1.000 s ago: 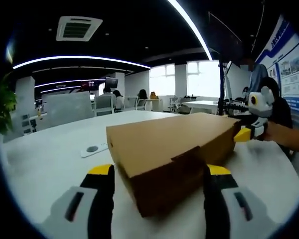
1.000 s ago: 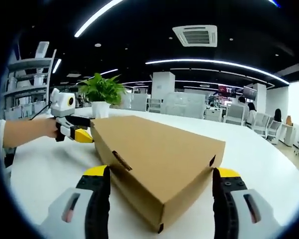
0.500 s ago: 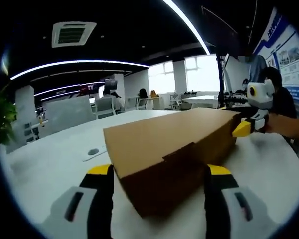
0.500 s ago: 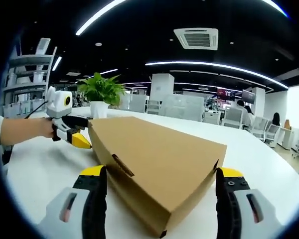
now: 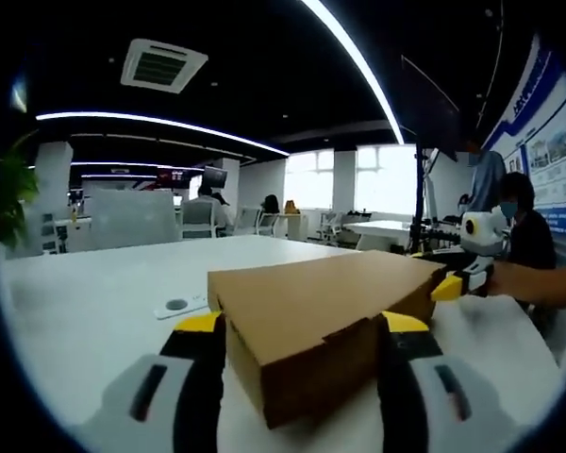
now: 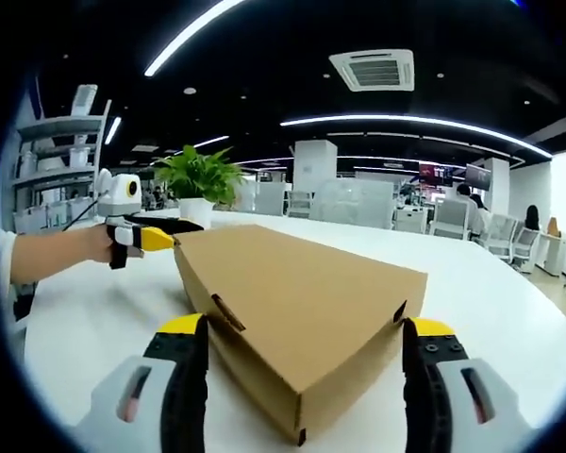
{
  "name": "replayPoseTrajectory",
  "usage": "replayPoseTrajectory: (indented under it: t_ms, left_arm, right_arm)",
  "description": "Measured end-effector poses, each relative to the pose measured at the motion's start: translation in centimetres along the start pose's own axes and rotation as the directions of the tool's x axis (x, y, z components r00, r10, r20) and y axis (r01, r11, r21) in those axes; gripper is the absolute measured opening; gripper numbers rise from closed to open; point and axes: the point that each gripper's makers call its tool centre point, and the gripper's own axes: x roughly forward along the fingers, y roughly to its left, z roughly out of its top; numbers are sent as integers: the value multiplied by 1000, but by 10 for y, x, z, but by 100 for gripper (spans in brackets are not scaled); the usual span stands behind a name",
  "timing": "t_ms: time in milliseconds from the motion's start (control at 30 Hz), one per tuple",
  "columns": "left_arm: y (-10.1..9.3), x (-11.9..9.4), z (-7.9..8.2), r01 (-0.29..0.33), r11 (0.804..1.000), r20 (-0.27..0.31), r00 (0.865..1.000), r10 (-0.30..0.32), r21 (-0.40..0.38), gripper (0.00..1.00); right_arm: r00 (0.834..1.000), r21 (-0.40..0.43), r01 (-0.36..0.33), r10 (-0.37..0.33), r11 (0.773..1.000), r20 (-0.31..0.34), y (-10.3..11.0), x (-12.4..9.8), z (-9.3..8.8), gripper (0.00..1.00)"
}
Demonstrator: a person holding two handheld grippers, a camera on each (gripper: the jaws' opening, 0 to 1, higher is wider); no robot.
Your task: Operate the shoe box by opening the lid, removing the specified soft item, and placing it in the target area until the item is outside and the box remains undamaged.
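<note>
Lying closed on the white surface (image 5: 85,302), the brown cardboard shoe box (image 5: 311,316) is seen at the lower centre of the left gripper view, one short end turned toward the camera. The left gripper (image 5: 302,326) is held with its fingers (image 5: 200,330) spread wide, one on each side of that near end; whether the yellow tips touch the cardboard cannot be told. At the right of this frame the right gripper (image 5: 450,286) is seen at the far end of the box, its yellow tip close against the top corner, held by a hand (image 5: 519,281).

In the right gripper view the shoe box (image 6: 302,302) fills the lower centre, a corner pointing toward the camera and a small tab slot visible on each near side. The right gripper (image 6: 307,330) is also spread wide, its fingers (image 6: 426,335) flanking the box. The left gripper (image 6: 160,236) appears at the middle left of the frame, at the far corner of the lid, held by a hand (image 6: 99,250). A potted plant (image 6: 196,181) stands behind it on the surface (image 6: 509,311). Office chairs and seated people are seen in the background.
</note>
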Motion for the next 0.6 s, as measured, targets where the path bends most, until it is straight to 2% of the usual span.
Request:
replayPoseTrajectory:
  t_ms: [167,233,367,500,600]
  left_arm:
    - [-4,1,6,19,1000,24,1000,-19,23,68]
    - [-2,3,1,14,998,-4,1000,-14,56,68]
    - [-3,2,-8,19,998,-29,999,-18,55,70]
    - [-5,7,-11,18,999,-32,999,-17,51,70]
    - [-1,11,-14,-5,999,-40,999,7,54,69]
  right_arm:
    - [1000,12,-5,5,1000,8,-1,3,1,88]
    - [1000,13,-11,11,1000,6,-3,5,0,88]
    - [1000,23,-22,22,999,13,-7,7,0,88]
    - [999,25,-36,36,999,13,-9,11,1,88]
    - [999,23,-47,47,999,16,-11,13,1,90]
